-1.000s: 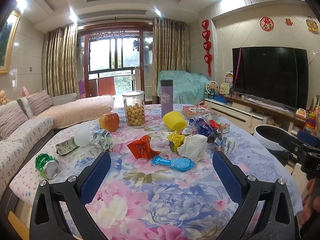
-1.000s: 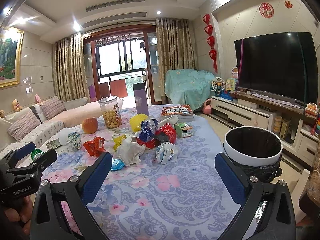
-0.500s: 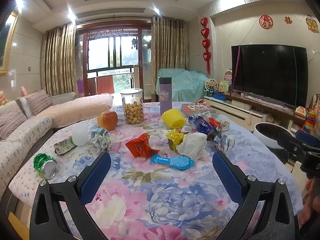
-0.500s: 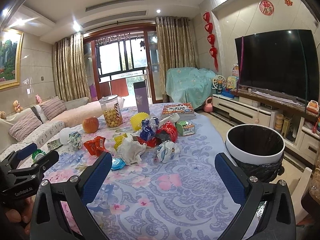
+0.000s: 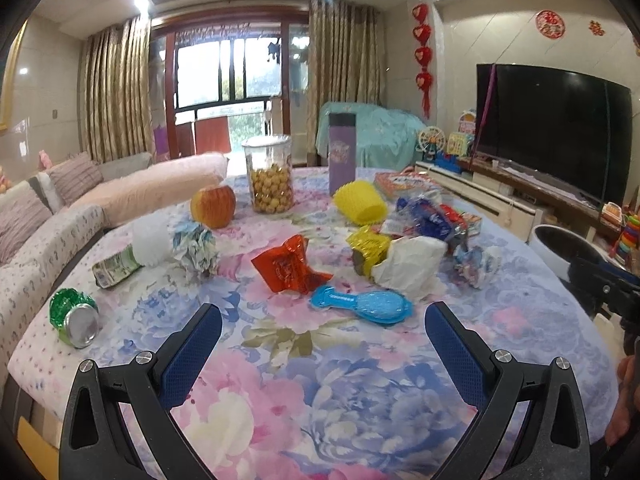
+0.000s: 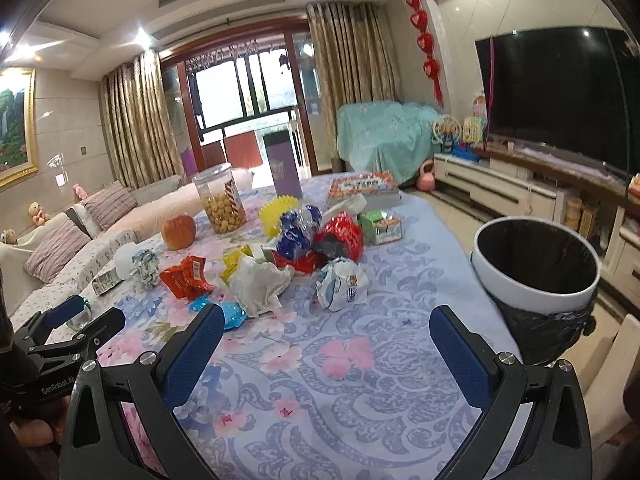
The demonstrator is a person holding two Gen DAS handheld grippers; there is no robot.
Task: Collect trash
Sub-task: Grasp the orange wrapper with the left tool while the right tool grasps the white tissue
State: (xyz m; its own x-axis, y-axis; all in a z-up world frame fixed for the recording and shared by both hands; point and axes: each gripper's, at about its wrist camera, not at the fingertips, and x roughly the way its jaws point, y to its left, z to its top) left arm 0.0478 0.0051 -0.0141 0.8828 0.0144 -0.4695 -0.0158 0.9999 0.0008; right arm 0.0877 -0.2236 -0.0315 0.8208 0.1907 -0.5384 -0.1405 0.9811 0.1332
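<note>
Trash lies across the flowered tablecloth [image 5: 320,392]: a red wrapper [image 5: 290,266], a blue plastic piece [image 5: 362,305], crumpled white paper [image 5: 408,266], a yellow wrapper [image 5: 368,248], a crushed green can [image 5: 74,316] and a crumpled patterned wrapper [image 5: 196,246]. My left gripper [image 5: 322,350] is open and empty, just short of the blue piece. My right gripper [image 6: 326,354] is open and empty above the cloth, with a white-blue wrapper [image 6: 342,284] ahead. A white bin with a black liner [image 6: 536,272] stands at the table's right edge.
An apple [image 5: 213,205], a jar of yellow snacks [image 5: 271,180], a purple flask [image 5: 342,154], a yellow cup [image 5: 360,202] and a book [image 6: 362,188] stand further back. A sofa [image 5: 48,220] runs along the left; a TV [image 6: 560,96] is on the right.
Both grippers have moved a little forward over the table and stay open. The trash has not moved.
</note>
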